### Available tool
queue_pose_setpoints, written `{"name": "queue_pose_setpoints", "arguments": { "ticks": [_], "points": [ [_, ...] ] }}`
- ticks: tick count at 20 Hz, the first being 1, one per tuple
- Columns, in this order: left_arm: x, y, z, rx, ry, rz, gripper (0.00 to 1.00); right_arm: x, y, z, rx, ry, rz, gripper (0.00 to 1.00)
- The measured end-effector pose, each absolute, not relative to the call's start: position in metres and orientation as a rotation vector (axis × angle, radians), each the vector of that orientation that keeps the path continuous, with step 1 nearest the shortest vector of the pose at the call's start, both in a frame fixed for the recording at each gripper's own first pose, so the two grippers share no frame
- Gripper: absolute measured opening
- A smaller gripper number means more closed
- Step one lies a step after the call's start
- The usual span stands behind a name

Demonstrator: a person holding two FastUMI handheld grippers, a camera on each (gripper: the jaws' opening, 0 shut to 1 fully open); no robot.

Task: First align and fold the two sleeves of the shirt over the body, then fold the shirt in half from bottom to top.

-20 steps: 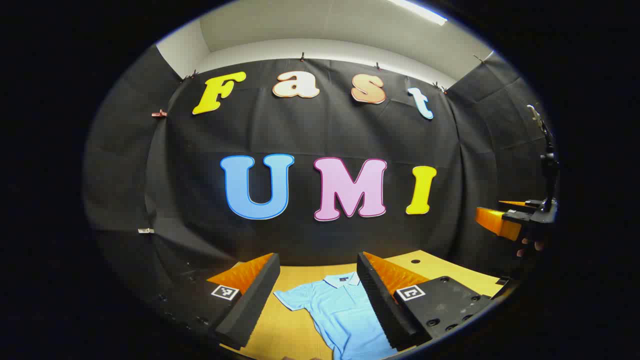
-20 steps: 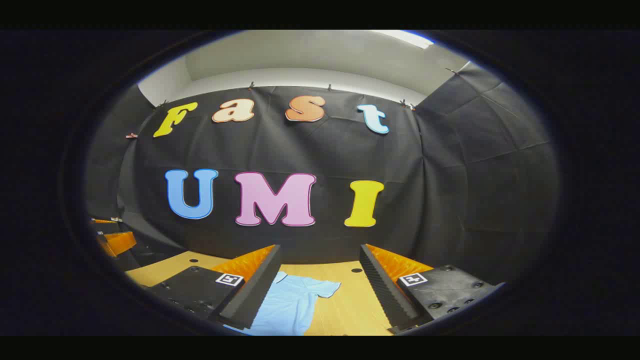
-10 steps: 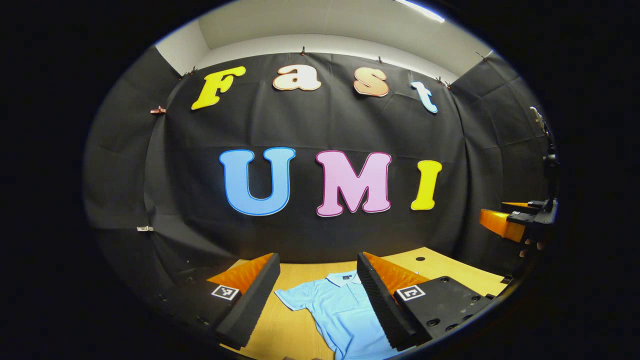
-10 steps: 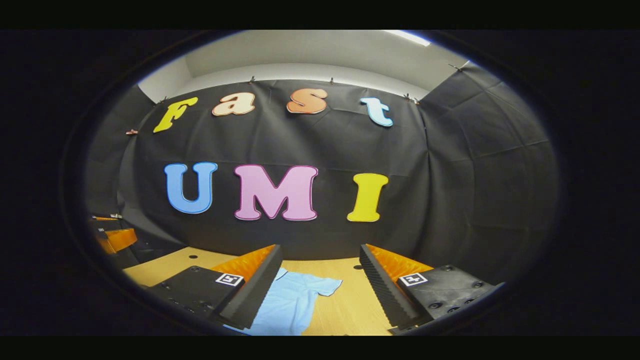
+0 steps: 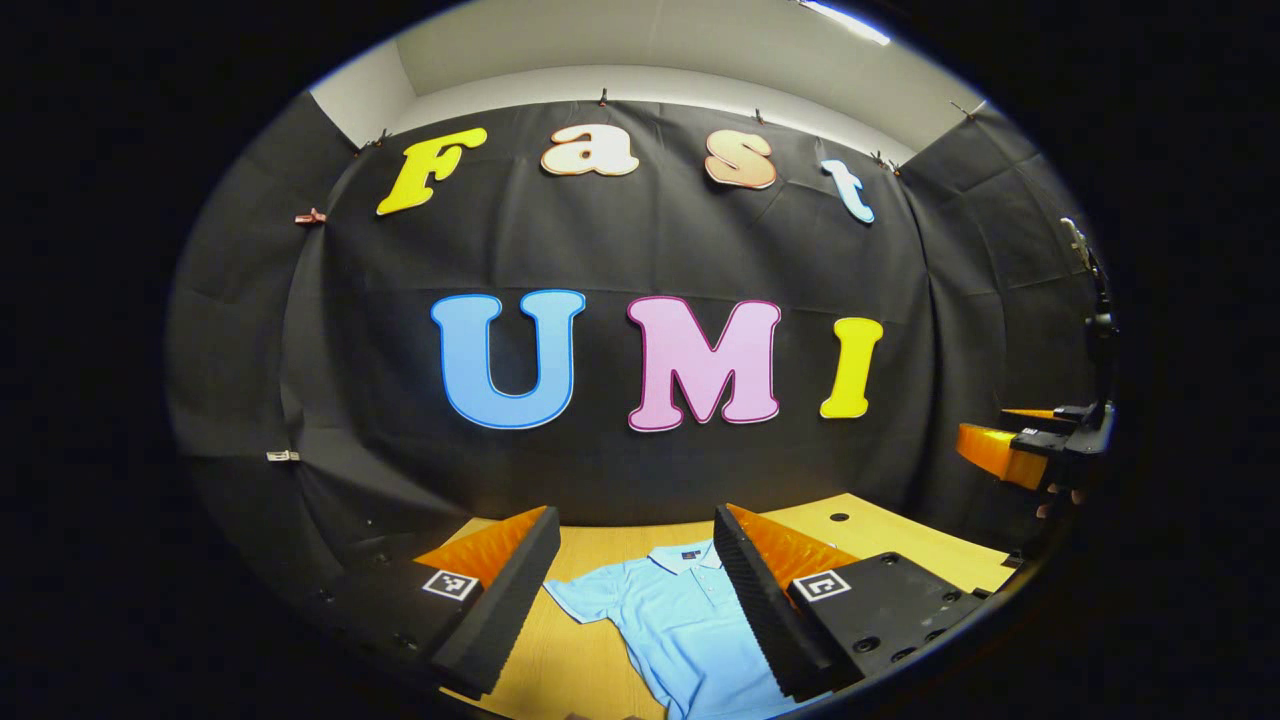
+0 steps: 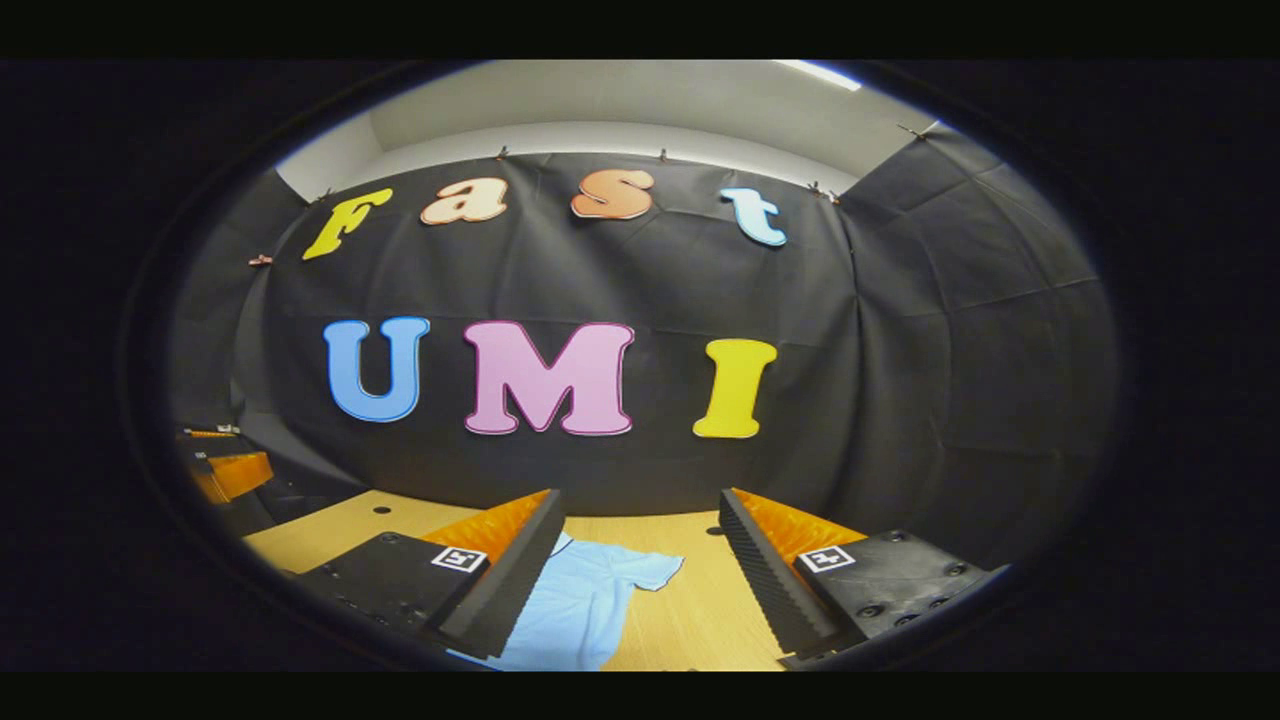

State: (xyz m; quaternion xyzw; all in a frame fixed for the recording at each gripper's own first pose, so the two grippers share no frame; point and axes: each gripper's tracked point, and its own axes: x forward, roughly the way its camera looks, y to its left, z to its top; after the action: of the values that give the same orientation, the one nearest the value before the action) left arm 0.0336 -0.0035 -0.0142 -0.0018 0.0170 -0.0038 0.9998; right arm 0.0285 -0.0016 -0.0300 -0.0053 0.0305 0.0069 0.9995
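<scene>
Light blue shirt (image 5: 680, 625) lying flat on bench (image 5: 580, 660), below and ahead of both grippers; long axis running away from grippers, collar (image 5: 685, 556) pointing toward booth wall; sleeves spreading sideways, unfolded; left gripper (image 5: 635, 590) hovering above, jaws gaping, gripping nothing; right gripper (image 6: 640, 570) likewise gaping, hovering over shirt's right sleeve (image 6: 640, 572).

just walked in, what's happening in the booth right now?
A person holds a hand-held gripper in each hand above a wooden table. A light blue polo shirt lies flat on it, collar toward the far wall, both sleeves spread out and unfolded. The left hand-held gripper and the right hand-held gripper are both open, raised off the table and holding nothing. No fold has been made yet; this looks like the very start of the sleeve step.
</scene>
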Motion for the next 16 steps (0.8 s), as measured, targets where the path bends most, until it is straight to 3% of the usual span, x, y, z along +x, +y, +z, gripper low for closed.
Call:
{"name": "queue_pose_setpoints", "arguments": {
  "ticks": [9, 16],
  "points": [
    [0.056, 0.018, -0.029, -0.007, 0.071, 0.067, 0.99, 0.104, -0.02, -0.084, -0.058, 0.2, -0.001, 0.97],
    [0.083, 0.035, -0.048, -0.011, 0.118, 0.166, 0.98, 0.18, -0.018, -0.149, -0.084, 0.321, 0.058, 0.97]
  ]
}}
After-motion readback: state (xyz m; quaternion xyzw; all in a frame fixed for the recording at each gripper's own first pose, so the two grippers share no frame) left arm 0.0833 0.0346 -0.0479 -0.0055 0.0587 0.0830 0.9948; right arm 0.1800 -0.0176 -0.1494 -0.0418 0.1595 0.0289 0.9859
